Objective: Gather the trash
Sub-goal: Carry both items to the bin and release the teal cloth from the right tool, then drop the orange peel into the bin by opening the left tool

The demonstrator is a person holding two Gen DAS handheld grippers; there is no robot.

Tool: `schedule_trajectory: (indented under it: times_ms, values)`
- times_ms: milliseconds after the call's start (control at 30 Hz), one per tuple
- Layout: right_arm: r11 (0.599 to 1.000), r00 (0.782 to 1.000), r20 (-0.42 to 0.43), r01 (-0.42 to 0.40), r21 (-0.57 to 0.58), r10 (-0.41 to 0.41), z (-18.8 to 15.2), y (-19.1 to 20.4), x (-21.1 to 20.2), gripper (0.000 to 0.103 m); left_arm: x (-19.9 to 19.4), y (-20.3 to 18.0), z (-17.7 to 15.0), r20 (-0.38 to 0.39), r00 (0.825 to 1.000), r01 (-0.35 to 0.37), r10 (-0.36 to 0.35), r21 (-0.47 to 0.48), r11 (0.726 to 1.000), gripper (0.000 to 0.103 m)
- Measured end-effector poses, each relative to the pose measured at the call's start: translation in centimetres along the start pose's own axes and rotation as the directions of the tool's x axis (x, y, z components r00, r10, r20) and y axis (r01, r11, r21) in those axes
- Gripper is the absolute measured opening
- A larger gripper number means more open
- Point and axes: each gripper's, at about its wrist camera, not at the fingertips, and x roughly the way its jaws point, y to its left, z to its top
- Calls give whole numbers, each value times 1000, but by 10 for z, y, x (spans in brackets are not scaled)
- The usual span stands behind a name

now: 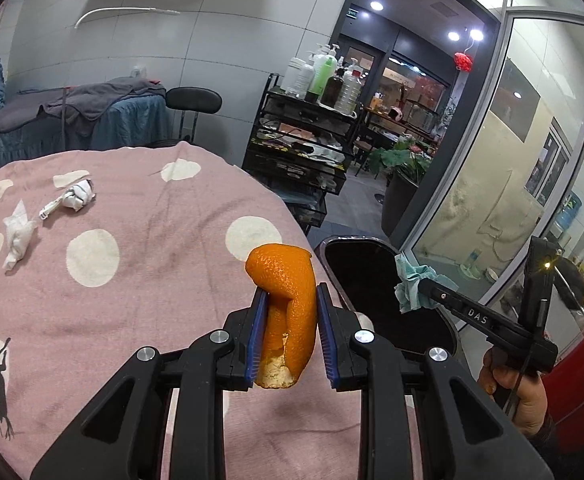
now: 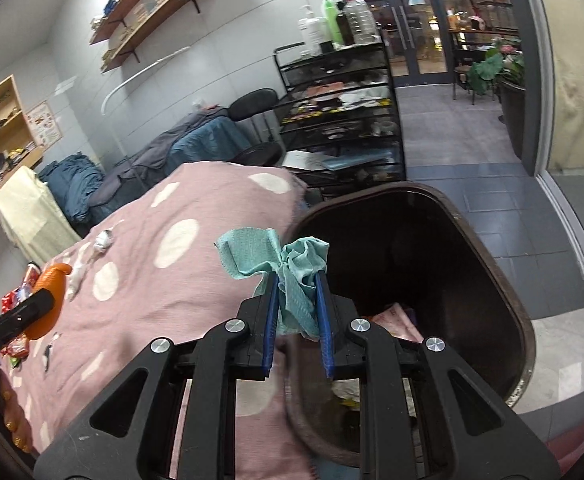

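My left gripper (image 1: 289,296) is shut on a curled piece of orange peel (image 1: 288,292), held over the pink dotted bedspread (image 1: 140,264) near its right edge. My right gripper (image 2: 297,280) is shut on a crumpled teal cloth wipe (image 2: 292,268), right at the near rim of the dark trash bin (image 2: 504,280). The left wrist view shows that bin (image 1: 356,264) beyond the bed's edge, with the right gripper (image 1: 420,286) and teal wipe (image 1: 410,280) over it. Two white crumpled tissues (image 1: 18,236) (image 1: 77,195) lie on the bedspread at the far left. In the right wrist view the peel (image 2: 48,300) appears at the left.
Paper and scraps lie in the bin's bottom (image 2: 396,320). A black wire cart (image 2: 344,128) with bottles stands behind the bed, next to a black stool (image 1: 193,101). A glass wall (image 1: 504,168) and tiled floor (image 2: 472,184) lie to the right. Colourful wrappers (image 2: 16,300) sit at the bed's left edge.
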Motion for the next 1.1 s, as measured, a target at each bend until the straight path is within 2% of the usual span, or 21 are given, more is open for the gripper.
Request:
schedule_trajectory:
  times_ms: [133,400,467,533,600,733,1100]
  values:
    - [998,998,-24,55,32,-55,-4,-21,10,19,12,-14,0,-19,1000,24,-24,21,999,25]
    - [992,993,-63,108,61,-104,-11,-41,28,19,31,-35,1,-50,997,60,-57,59,996,25]
    - [989,990,-62,128,69,-124,-14,-41,28,31,35,-39,1,-57,996,66,-62,69,995,25]
    - [987,990,-51,134,84,-130,-15,-44,28,57,39,-43,2,-65,996,74,-69,76,994,25]
    - [984,990,-31,140,109,-137,-17,-48,25,75,42,-46,2,-71,994,83,-78,79,993,25]
    - [980,987,5,159,116,-161,-17,-52,17,83,48,-55,4,-81,993,98,-90,96,991,25]
    - [969,975,91,188,162,-205,-12,-60,-10,86,74,-76,5,-144,980,156,-139,117,981,25]
